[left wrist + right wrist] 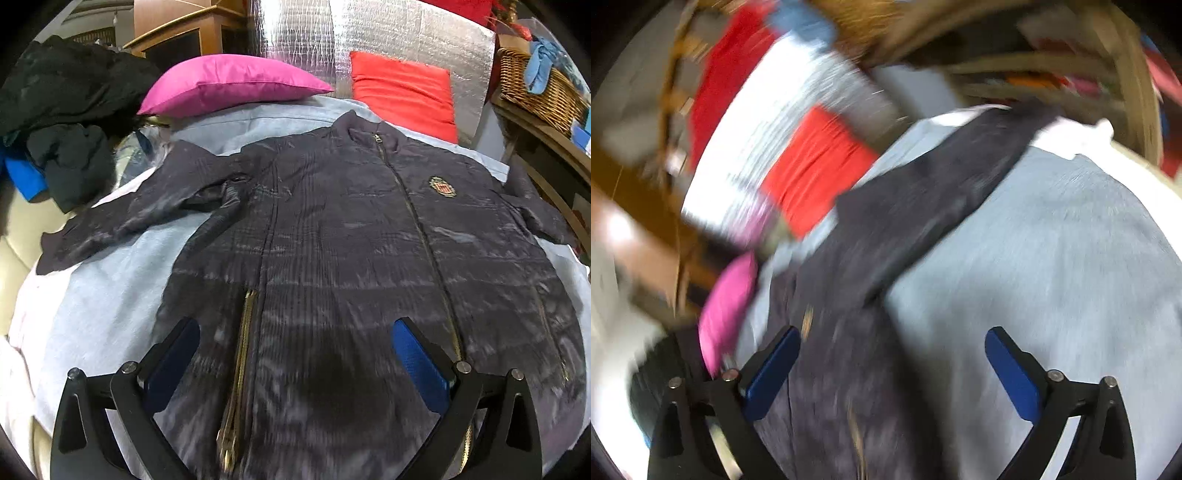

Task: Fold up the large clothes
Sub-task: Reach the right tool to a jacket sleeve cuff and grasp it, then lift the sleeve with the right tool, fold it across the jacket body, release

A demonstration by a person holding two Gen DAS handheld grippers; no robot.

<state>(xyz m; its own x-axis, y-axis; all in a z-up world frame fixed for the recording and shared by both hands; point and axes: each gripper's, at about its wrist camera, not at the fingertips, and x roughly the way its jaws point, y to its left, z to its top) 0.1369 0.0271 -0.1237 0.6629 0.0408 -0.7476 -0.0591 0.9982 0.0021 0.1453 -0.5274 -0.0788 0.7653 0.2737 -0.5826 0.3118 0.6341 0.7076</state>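
Dark quilted zip-front jacket [351, 236] is lying spread flat, front up, ahead of and beneath left gripper [295, 354], jaws gaping, empty. Right gripper [892, 365] is hovering likewise agape near its sleeve [923, 206]. Probably light, slippery, puffy; pinching a sleeve cuff or hem looks best.

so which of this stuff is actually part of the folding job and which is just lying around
Part of the job:
- dark jacket, spread flat, zipped
- light sheet under it
- left gripper, jaws open
- right gripper, jaws open

Lying about:
- pink pillow
- red pillow
- dark clothes heap
- wicker basket
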